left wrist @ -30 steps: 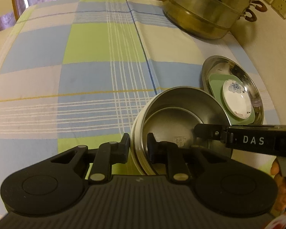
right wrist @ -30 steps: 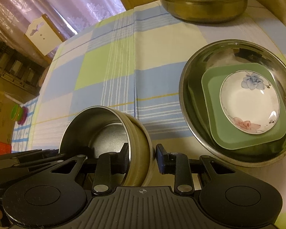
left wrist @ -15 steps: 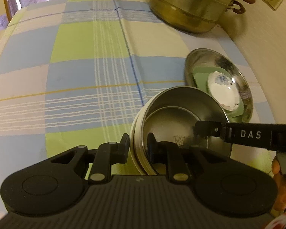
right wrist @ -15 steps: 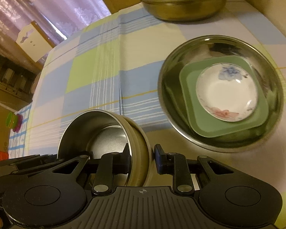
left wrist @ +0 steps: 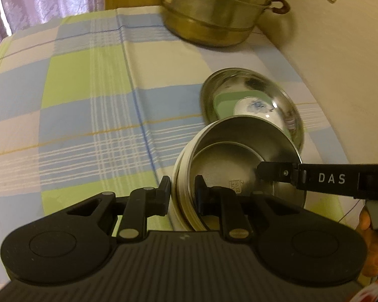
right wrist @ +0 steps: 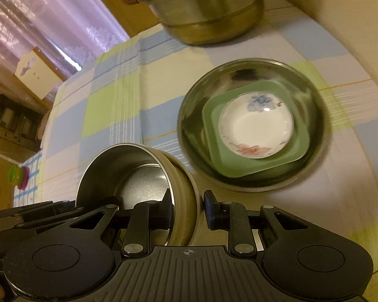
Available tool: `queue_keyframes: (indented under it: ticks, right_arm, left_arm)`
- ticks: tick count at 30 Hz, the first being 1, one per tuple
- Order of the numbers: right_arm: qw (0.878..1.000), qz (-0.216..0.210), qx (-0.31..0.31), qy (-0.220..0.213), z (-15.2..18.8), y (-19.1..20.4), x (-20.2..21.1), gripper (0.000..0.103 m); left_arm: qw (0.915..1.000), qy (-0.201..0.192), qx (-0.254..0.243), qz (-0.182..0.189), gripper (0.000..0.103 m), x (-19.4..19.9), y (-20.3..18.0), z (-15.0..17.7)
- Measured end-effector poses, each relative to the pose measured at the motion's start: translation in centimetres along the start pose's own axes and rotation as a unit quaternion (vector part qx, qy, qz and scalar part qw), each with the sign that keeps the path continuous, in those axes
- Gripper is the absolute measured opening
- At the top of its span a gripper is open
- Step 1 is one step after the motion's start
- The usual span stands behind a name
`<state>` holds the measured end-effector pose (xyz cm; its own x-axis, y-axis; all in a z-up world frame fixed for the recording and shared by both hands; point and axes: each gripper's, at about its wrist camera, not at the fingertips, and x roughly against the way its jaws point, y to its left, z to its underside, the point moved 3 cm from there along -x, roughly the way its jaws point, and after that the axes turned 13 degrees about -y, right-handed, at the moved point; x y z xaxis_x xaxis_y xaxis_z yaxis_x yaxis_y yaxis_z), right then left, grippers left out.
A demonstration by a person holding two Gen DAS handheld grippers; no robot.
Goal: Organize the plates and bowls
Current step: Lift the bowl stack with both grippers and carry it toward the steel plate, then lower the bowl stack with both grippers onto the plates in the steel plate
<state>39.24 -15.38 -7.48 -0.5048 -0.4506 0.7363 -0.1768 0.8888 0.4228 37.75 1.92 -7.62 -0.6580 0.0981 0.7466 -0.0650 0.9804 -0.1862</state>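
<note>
Both hand-held grippers are clamped on the same steel bowl [left wrist: 239, 161], which is tilted on its side above the checked cloth of the surface [left wrist: 88, 100]. In the left wrist view the left hand-held gripper [left wrist: 182, 192] pinches the bowl's cream-coloured rim at its near left edge, one finger inside and one outside, and the right hand-held gripper [left wrist: 264, 173] reaches in from the right edge with its finger on the opposite rim; a few fingertips of the person's hand [left wrist: 373, 246] show below it. This view looks into the bowl and shows a small stamped mark on its bottom. The right wrist view shows the right hand-held gripper [right wrist: 189, 210] closed over the bowl's wall, the inner finger against the steel and the outer one just beside the cream outer shell. It looks down into the steel dish [right wrist: 315, 115] just beyond the bowl, where a green square plate [right wrist: 297, 148] carries a white flowered saucer [right wrist: 255, 130]. A large steel steamer pot [left wrist: 214, 15] stands at the far end of the surface. Only the right view shows a white cabinet [right wrist: 37, 75] by the curtain.
</note>
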Motion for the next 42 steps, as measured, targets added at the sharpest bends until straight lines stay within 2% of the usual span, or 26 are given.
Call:
queue_keyframes:
  ticks: [18, 34, 42]
  right_arm:
    - [0.997, 0.032, -0.05, -0.043, -4.1, -5.3, 3.4, 0.024]
    - [0.996, 0.042, -0.069, -0.042, -7.0, -6.9, 1.9, 0.022]
    - [0.994, 0.05, -0.094, -0.032, -8.0, -8.5, 0.9, 0.02]
  left_arm:
    - [0.9976, -0.015, -0.047, 0.05, 0.018, -2.6, -6.1, -4.7]
    - [0.9963, -0.023, -0.06, 0.057, 0.018, -5.6, -7.4, -8.7]
    - [0.9959, -0.014, -0.068, 0.058, 0.018, -7.8, -8.2, -9.8]
